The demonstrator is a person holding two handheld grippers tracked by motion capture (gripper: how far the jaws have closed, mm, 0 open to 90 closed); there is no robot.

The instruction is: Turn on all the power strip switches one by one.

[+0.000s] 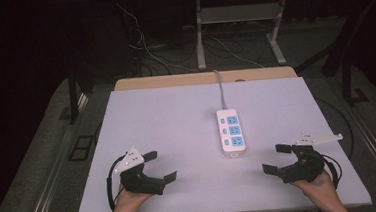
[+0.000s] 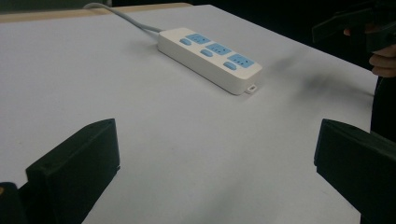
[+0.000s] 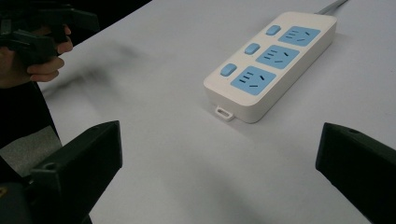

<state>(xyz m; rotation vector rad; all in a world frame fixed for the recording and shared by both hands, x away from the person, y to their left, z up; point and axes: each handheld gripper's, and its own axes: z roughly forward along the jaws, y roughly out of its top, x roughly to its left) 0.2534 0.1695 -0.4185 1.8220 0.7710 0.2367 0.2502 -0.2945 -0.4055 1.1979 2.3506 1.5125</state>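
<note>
A white power strip (image 1: 230, 131) with three blue sockets and blue switches lies right of centre on the white table (image 1: 167, 117); its grey cable runs off the far edge. In the left gripper view the power strip (image 2: 210, 58) lies ahead and apart, and in the right gripper view the power strip (image 3: 271, 63) is closer. My left gripper (image 1: 161, 167) rests near the front left, open, jaws wide with nothing between them. My right gripper (image 1: 278, 158) sits near the front right, also open and empty, facing inward toward the strip.
The table's front edge (image 1: 223, 211) runs just behind both hands. A tan board (image 1: 174, 80) lines the far edge. Beyond it stand table legs (image 1: 199, 35) and loose cables on a dark floor.
</note>
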